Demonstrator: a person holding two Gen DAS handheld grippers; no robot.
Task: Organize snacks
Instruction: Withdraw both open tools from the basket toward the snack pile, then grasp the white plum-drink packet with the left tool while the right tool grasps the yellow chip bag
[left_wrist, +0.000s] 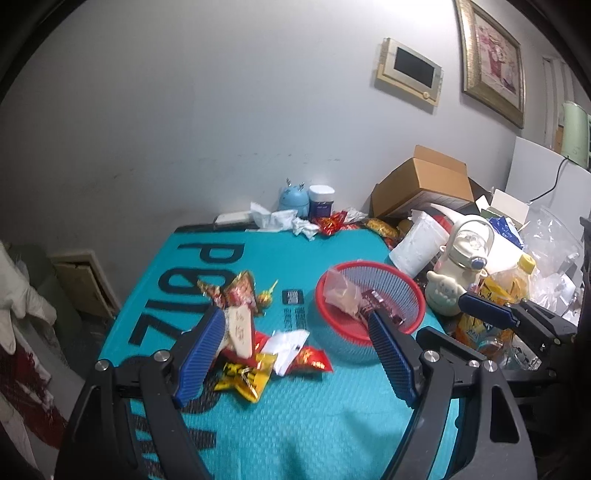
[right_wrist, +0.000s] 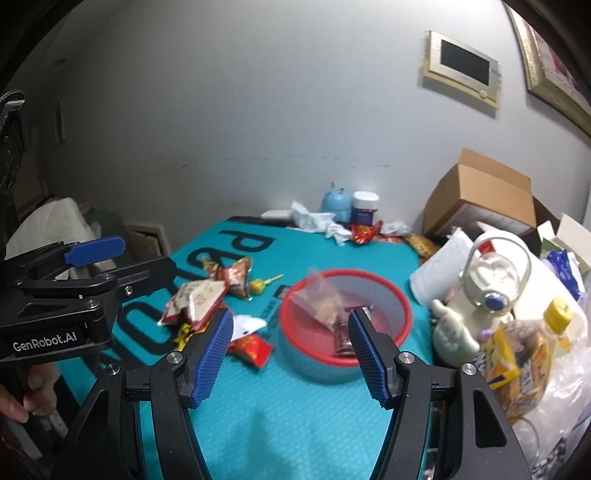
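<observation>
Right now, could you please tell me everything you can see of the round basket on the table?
The basket is round and bowl-shaped, seemingly plastic, with a red rim, a pale slotted mesh inner wall, a red floor and a teal outer wall. It stands upright on the teal mat, right of the loose snack pile. Inside lie a clear bag of pale snacks and a dark red wrapped bar. Neither tool touches it.
</observation>
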